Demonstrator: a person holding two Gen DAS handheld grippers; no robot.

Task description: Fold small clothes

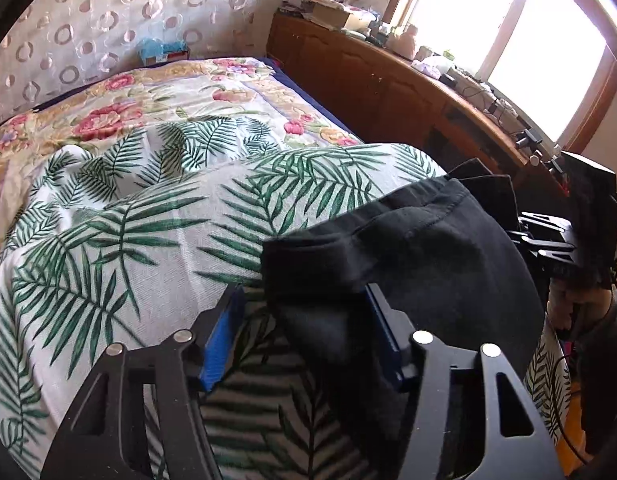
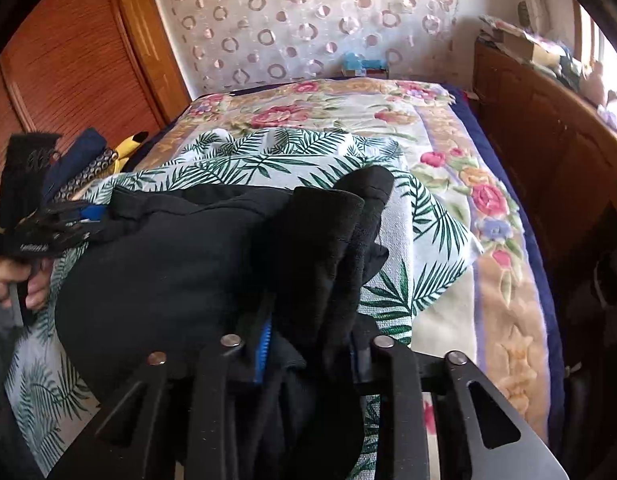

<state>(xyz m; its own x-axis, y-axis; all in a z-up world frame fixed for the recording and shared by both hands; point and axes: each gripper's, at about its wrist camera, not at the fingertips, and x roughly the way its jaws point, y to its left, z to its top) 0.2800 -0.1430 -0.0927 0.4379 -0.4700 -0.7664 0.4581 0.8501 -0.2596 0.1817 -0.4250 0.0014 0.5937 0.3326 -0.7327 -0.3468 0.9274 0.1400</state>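
Observation:
A black garment hangs lifted over a bed covered by a palm-leaf cloth. In the left wrist view my left gripper has its blue pads wide apart, with a fold of the black cloth lying between them against the right pad. The right gripper shows at the far right, holding the garment's other end. In the right wrist view my right gripper has bunched black cloth filling the space between its fingers. The left gripper shows at the left edge.
A floral blanket covers the bed beyond the palm-leaf cloth. A wooden cabinet with clutter on top runs along the right under bright windows. A wooden louvred door and some items stand at the bed's left side.

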